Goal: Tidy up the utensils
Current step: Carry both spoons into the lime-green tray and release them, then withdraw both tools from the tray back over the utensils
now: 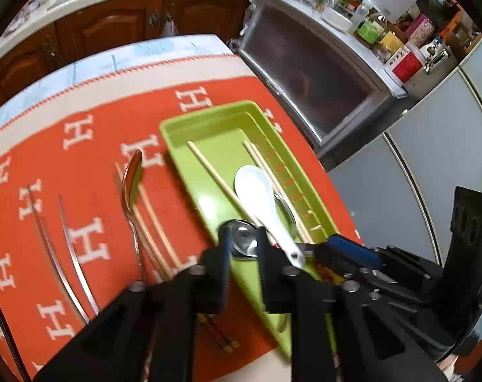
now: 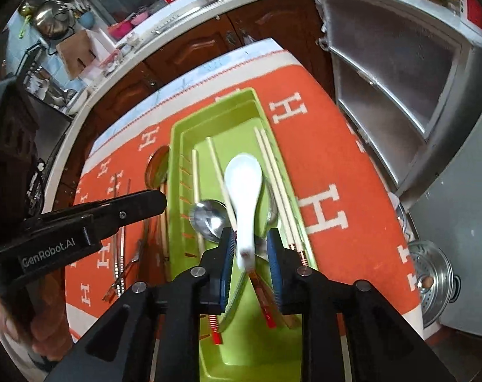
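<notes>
Between the blue pads of the right gripper [image 2: 249, 254], at 6 o'clock in the right wrist view, the handle of a white ceramic spoon [image 2: 243, 187], bowl pointing to 12 o'clock over the green tray [image 2: 177, 146]; fingers spread, with a gap visible on both sides of the handle, so not pinching it, though blur makes contact hard to judge; at 9 o'clock from the handle, a metal spoon [image 2: 209, 219] lying in the tray; at 1 o'clock, a pair of pale chopsticks [image 2: 272, 172] along the tray's right wall; two more single sticks [image 2: 194, 184] toward the left wall; outside the tray at 10 o'clock, a bronze spoon [image 2: 156, 168] on the orange cloth [image 2: 336, 159] with white H letters; at 8 o'clock, the left gripper's black body, marked GenRobot.AI. Low in the left wrist view, at 6 o'clock, the left gripper [image 1: 243, 238], fingers apart and holding nothing, hovering over the metal spoon's bowl at the tray's near end; at 3 o'clock beside it, the right gripper's blue-padded tip near the white spoon's handle; at 9 o'clock on the cloth, the bronze spoon beside wooden chopsticks [image 1: 155, 222]; further toward 8 o'clock, two metal chopsticks [image 1: 66, 245], slightly apart.
</notes>
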The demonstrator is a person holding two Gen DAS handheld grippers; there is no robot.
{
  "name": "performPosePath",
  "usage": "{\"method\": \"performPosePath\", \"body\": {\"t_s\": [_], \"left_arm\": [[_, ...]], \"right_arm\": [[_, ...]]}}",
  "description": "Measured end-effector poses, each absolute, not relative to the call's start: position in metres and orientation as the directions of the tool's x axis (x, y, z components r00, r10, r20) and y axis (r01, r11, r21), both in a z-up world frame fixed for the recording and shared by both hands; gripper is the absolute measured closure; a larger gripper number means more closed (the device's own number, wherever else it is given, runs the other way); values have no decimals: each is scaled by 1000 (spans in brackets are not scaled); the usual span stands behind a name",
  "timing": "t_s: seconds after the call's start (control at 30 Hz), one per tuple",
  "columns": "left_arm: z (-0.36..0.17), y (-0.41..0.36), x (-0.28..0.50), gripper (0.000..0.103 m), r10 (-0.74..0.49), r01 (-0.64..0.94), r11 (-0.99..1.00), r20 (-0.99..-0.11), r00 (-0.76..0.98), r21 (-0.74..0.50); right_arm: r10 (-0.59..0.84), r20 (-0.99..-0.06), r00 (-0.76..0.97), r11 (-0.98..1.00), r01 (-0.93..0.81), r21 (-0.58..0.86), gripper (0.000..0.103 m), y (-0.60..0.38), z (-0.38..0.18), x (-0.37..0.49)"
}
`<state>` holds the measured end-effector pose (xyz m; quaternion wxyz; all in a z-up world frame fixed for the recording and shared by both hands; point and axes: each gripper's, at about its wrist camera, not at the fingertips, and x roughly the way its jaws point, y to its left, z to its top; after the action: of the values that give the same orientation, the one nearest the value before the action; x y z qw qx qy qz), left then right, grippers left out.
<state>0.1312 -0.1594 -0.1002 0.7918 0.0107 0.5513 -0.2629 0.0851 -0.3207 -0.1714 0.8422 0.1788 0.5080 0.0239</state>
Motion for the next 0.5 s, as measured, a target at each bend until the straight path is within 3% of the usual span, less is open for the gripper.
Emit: {"method": "performPosePath", "body": {"t_s": [0.2, 0.5], "left_arm": [[-94, -121, 139, 59, -333, 411, 893, -886, 324, -185], [-110, -55, 139, 59, -255, 296, 942, -908, 332, -157]], "right_arm": [[268, -817, 511, 937, 58, 344, 82, -302, -152, 80], [357, -782, 511, 917, -34, 396, 82, -268, -140, 79]]}}
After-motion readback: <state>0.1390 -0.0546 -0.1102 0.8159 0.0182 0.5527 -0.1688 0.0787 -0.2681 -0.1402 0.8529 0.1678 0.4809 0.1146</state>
